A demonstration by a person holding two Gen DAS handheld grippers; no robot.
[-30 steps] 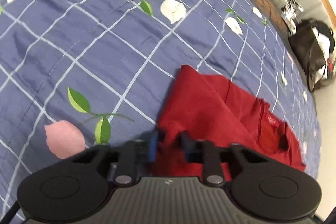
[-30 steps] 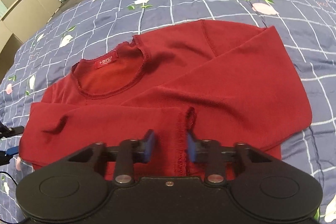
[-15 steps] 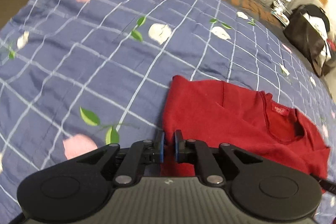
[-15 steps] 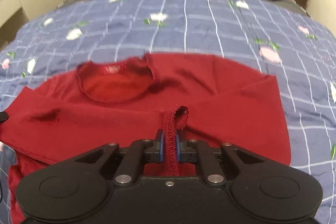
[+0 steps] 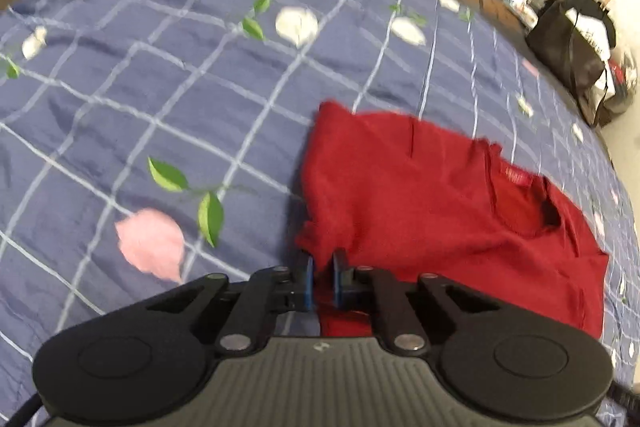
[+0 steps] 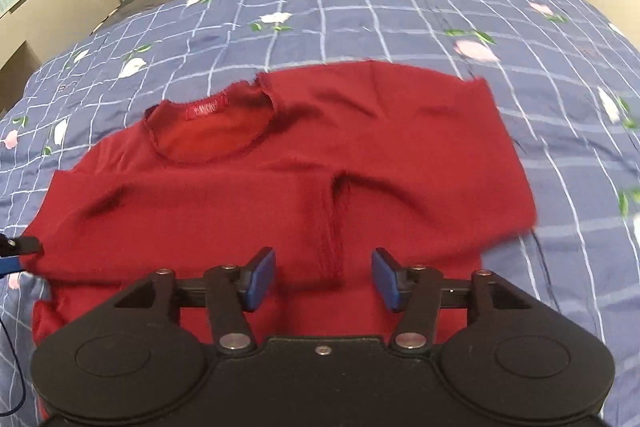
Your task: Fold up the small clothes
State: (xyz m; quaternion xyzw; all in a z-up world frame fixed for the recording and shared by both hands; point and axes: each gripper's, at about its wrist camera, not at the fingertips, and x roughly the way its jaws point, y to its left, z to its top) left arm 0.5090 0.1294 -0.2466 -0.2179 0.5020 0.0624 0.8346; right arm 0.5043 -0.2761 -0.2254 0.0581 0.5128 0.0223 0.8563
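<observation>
Soft, even indoor light fills both views, with no glare and only faint shadows under the red top (image 6: 280,195). Motion blur smears the bedspread (image 5: 160,87) and everything beyond it. Fisheye distortion bows the grid lines, and the corners go black.

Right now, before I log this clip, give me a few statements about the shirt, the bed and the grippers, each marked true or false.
1. The left gripper pinches an edge of the red shirt. True.
2. The right gripper is clamped on the sleeve cuff. False: its jaws have just been opening and the cuff lies free between them.
3. The shirt lies on a blue checked floral bedspread. True.
4. The shirt's neck label is white. False: it is red.
</observation>
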